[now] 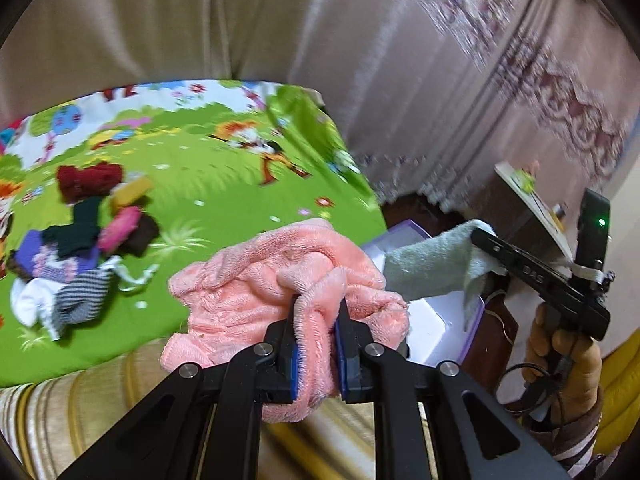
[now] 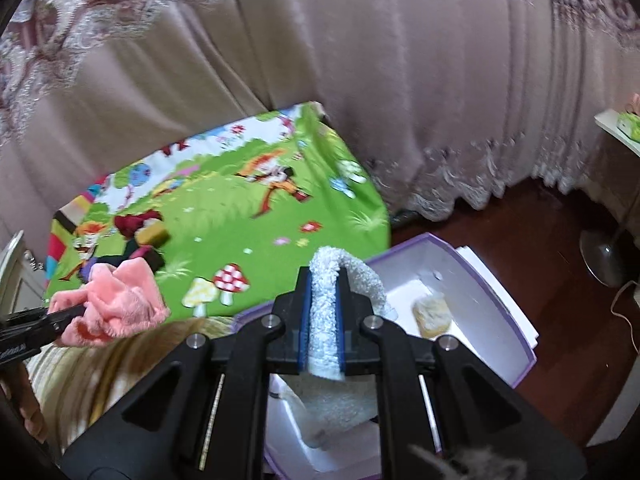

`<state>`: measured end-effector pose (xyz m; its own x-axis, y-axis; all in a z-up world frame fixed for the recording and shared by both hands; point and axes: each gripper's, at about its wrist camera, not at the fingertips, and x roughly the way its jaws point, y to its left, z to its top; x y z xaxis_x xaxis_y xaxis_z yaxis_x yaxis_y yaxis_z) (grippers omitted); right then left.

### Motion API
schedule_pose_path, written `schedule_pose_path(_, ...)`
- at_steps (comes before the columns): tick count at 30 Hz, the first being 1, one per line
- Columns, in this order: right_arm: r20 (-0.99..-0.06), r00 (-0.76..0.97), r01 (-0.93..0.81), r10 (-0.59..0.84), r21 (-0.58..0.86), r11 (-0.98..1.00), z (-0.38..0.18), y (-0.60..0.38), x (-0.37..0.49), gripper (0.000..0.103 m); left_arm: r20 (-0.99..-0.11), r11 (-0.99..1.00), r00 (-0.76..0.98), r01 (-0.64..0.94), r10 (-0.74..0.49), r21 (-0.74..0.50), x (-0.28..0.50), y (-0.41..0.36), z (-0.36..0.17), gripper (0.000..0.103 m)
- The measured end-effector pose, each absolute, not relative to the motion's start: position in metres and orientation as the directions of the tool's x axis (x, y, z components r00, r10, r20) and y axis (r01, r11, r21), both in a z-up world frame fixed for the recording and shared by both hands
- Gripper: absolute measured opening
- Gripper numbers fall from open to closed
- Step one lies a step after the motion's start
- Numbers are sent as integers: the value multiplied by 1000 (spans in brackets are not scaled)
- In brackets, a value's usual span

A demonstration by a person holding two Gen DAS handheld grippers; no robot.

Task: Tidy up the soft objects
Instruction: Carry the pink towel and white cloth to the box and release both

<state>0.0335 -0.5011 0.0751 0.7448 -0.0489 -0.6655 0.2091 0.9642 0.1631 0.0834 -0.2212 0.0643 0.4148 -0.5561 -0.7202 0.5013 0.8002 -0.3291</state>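
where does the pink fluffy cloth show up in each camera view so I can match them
Left wrist: the pink cloth fills the lower centre, clamped in the left gripper.
Right wrist: it sits at the left edge, held by that gripper.
Shared landmark: the green cartoon mat behind it.

Beige curtains with lace hems hang at the far side. Dark wood floor lies right.
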Motion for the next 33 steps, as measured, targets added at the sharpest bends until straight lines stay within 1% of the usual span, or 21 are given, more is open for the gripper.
schedule_pose_path(6, -707, 696, 290, -121, 123, 949, 54, -522, 33, 13, -743, 763, 352, 562, -570, -318, 77, -263, 56, 14)
schedule_pose_path(10, -727, 672, 323, -142, 116, 939, 45, -530, 33, 14, -754, 744, 318, 586, -575, -321, 76, -284, 51, 14)
schedule_pose_path(13, -737, 656, 351, -161, 109, 930, 42, -536, 32, 17, -756, 728, 293, 601, -585, -331, 73, -296, 48, 15)
schedule_pose_path(14, -741, 652, 357, -162, 112, 927, 41, -538, 32, 20, -755, 721, 286, 607, -590, -334, 73, -300, 47, 15)
schedule_pose_path(16, -746, 644, 373, -168, 115, 921, 38, -542, 31, 34, -751, 708, 278, 622, -599, -335, 73, -308, 47, 20)
schedule_pose_path(17, -747, 644, 378, -167, 121, 918, 37, -543, 30, 47, -749, 700, 270, 630, -604, -337, 74, -312, 47, 28)
schedule_pose_path(18, -744, 648, 380, -162, 131, 915, 37, -544, 29, 60, -751, 698, 269, 633, -604, -335, 73, -314, 47, 38)
schedule_pose_path(19, -738, 656, 382, -159, 143, 913, 38, -545, 28, 64, -751, 700, 273, 633, -601, -331, 72, -315, 47, 43)
schedule_pose_path(20, -733, 662, 384, -158, 150, 911, 39, -545, 27, 68, -749, 701, 276, 632, -602, -330, 71, -315, 47, 52)
schedule_pose_path(21, -729, 666, 384, -159, 152, 911, 41, -544, 27, 69, -746, 700, 278, 631, -606, -333, 71, -315, 48, 56)
schedule_pose_path(33, -731, 666, 362, -150, 141, 921, 45, -534, 29, 71, -737, 724, 291, 582, -610, -370, 76, -292, 47, 56)
